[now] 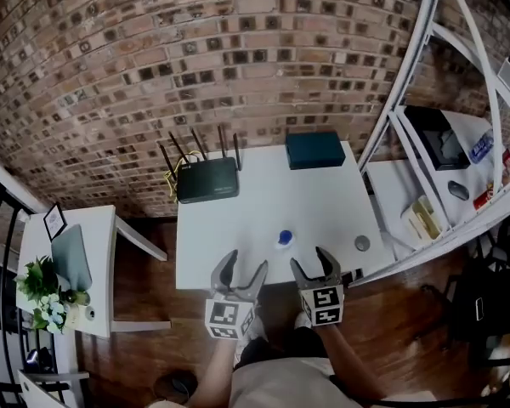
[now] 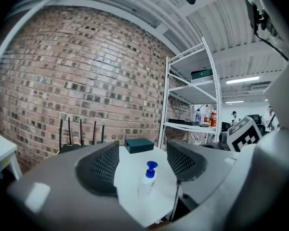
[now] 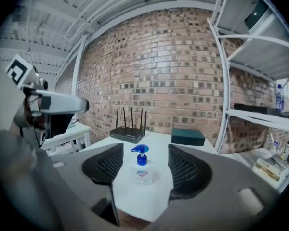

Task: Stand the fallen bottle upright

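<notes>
A small clear pump bottle with a blue top point(image 1: 284, 239) stands upright on the white table point(image 1: 238, 228), near its front edge. Its label faces the right gripper view, where the bottle point(image 3: 141, 168) shows centred beyond the jaws. In the left gripper view the bottle point(image 2: 148, 176) also stands upright, some way ahead. My left gripper point(image 1: 244, 264) hovers at the table's front edge, left of the bottle and apart from it, open with nothing between its pads. My right gripper point(image 1: 310, 260) hangs just right of the bottle, also open and empty, not touching it.
A black router with antennas point(image 1: 207, 179) and a dark teal box point(image 1: 315, 150) sit at the table's back by the brick wall. A small grey round object point(image 1: 362, 243) lies at the front right. A white shelf rack point(image 1: 425, 143) stands right; a side table with a plant point(image 1: 42, 283) stands left.
</notes>
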